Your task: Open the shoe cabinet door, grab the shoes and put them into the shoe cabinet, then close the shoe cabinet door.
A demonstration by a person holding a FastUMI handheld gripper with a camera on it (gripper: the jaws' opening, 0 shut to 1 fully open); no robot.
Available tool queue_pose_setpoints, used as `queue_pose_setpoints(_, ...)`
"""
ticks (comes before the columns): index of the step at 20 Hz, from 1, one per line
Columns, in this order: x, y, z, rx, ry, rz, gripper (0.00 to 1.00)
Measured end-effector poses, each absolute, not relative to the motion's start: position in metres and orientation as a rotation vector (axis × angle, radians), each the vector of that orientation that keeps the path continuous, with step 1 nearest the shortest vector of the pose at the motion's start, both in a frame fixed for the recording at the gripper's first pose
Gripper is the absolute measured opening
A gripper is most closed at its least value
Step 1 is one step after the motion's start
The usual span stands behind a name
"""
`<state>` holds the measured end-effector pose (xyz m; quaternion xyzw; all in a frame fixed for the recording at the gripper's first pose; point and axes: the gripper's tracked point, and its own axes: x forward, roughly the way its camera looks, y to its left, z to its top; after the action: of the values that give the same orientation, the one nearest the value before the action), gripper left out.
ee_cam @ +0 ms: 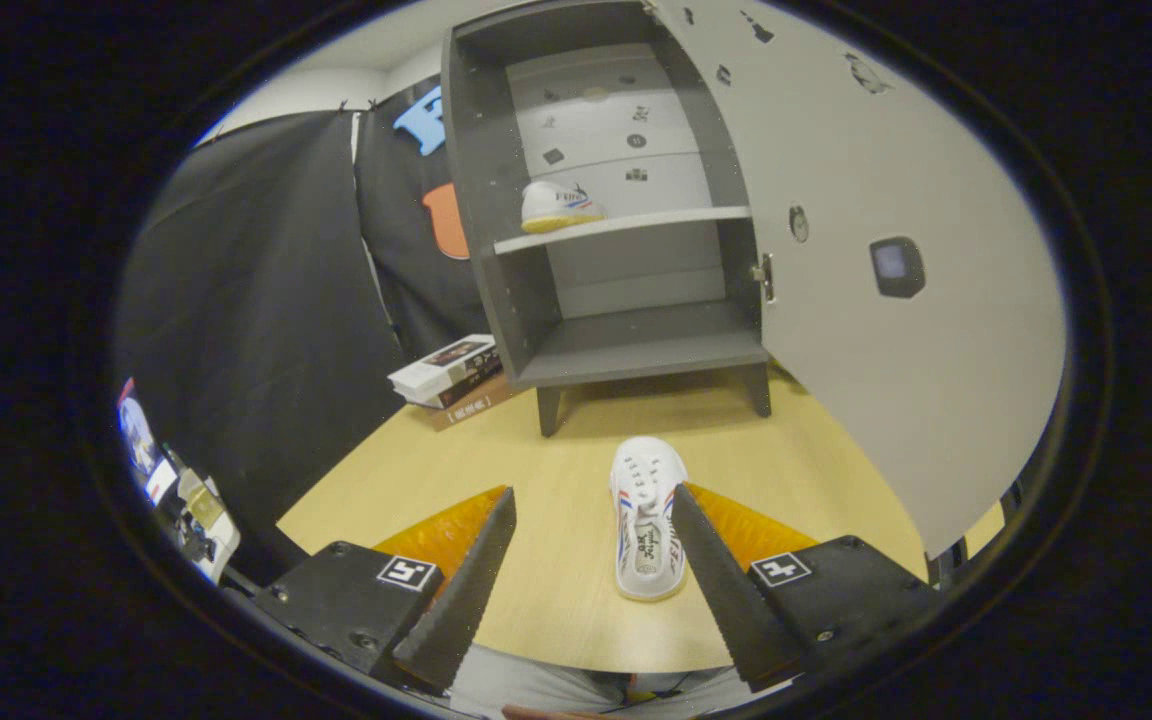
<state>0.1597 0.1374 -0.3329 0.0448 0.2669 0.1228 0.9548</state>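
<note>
Table (556, 600): we saw pale wood carrying everything.
Shoe cabinet (496, 250): we found its door (886, 350) swung wide to the right.
Books (451, 372): stacked beside the cabinet's left leg.
Shelf shoe (558, 206): we saw it on the middle shelf.
Table shoe (648, 520): it lay between the fingers, close by the right one.
Gripper (591, 505): we held it spread, clasping nothing.

A staged recording booth, not a lived-in home: black cloth wall (256, 300) hangs at the left of the frame behind a pale wooden tabletop (556, 600), on which stands a small grey two-shelf shoe cabinet (626, 350) dotted with printed marker stickers at upper centre.
</note>
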Motion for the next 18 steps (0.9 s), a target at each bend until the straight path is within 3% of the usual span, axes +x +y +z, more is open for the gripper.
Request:
queue_pose_setpoints(2,0.173,0.15,-0.358,0.067,0.556,0.254,0.99)
queue_pose_setpoints(7,0.212,0.148,-0.401,-0.009,0.54,0.169,0.86)
queue_pose_setpoints(11,0.223,0.152,-0.427,0.038,0.556,0.147,0.6)
queue_pose_setpoints(13,0.228,0.145,-0.441,0.025,0.567,0.114,0.52)
queue_pose_setpoints(18,0.225,0.134,-0.44,0.006,0.541,0.048,0.49)
